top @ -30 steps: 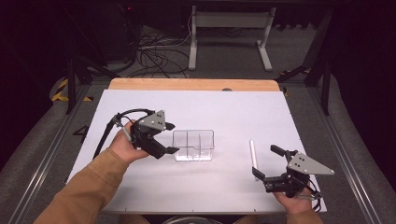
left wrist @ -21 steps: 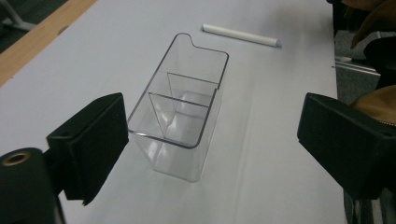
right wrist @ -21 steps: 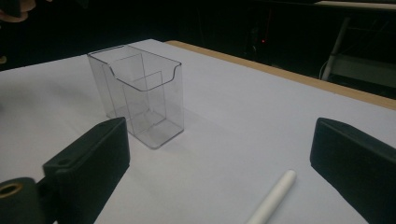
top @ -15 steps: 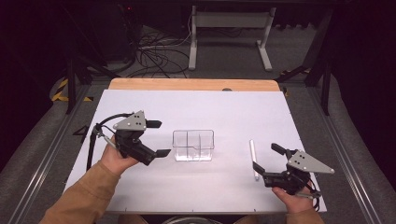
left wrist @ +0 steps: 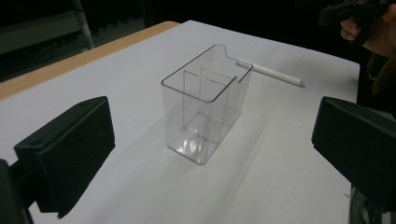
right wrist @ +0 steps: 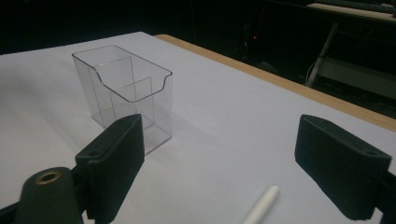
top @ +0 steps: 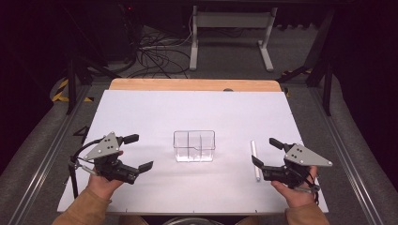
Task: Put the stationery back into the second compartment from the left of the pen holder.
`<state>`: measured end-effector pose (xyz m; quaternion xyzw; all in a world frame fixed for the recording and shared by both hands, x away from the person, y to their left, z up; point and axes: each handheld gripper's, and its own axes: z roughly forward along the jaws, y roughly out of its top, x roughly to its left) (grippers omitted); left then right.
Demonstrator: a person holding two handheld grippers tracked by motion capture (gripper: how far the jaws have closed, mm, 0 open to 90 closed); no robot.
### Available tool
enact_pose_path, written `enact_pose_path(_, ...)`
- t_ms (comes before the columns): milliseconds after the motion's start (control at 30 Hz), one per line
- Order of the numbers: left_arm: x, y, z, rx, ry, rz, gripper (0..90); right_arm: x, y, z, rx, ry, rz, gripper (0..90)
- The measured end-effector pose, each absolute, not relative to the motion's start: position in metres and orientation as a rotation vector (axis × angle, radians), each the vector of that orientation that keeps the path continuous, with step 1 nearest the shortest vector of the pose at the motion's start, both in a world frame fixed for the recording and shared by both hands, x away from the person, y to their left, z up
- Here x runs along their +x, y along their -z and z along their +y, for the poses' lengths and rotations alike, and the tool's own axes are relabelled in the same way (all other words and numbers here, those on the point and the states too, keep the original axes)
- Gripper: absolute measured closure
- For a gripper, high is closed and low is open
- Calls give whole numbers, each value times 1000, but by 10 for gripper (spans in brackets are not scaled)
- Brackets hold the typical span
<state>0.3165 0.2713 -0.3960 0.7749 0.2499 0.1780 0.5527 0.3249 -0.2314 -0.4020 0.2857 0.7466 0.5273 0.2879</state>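
Note:
A clear plastic box (top: 194,146) with inner dividers stands upright and empty in the middle of the white table (top: 187,108). A thin white stick (top: 255,160) lies flat to its right. My left gripper (top: 138,152) is open, well left of the box and apart from it. My right gripper (top: 266,152) is open too, with its jaws just right of the stick. The left gripper view has the box (left wrist: 205,107) ahead between wide jaws (left wrist: 212,158), with the stick (left wrist: 271,72) behind it. The right gripper view has the box (right wrist: 123,93) to the left and the stick's end (right wrist: 261,205) between its jaws (right wrist: 229,163).
A wooden strip (top: 195,85) borders the table's far edge. Beyond it are a dark floor with cables (top: 155,51) and a metal stand (top: 230,28). Metal rails run along both sides of the table. The other hand and gripper (left wrist: 359,14) appear at the top right of the left gripper view.
My left gripper has drawn back from beside the box, to the left and toward the person, staying open. The right gripper has barely moved. Box and stick lie as before.

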Motion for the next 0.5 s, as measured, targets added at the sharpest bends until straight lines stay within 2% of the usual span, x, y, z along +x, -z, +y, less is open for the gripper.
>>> enact_pose_path(100, 314, 405, 277, 1805, -428, 621, 2, 327, 399, -229, 758, -1386, 2012, 170)
enact_pose_path(267, 308, 423, 283, 1834, -534, 673, 2, 330, 394, -222, 737, -1334, 2026, 188)
enact_pose_path(500, 308, 442, 291, 1847, -516, 714, 2, 336, 395, -220, 773, -1324, 2045, 201)
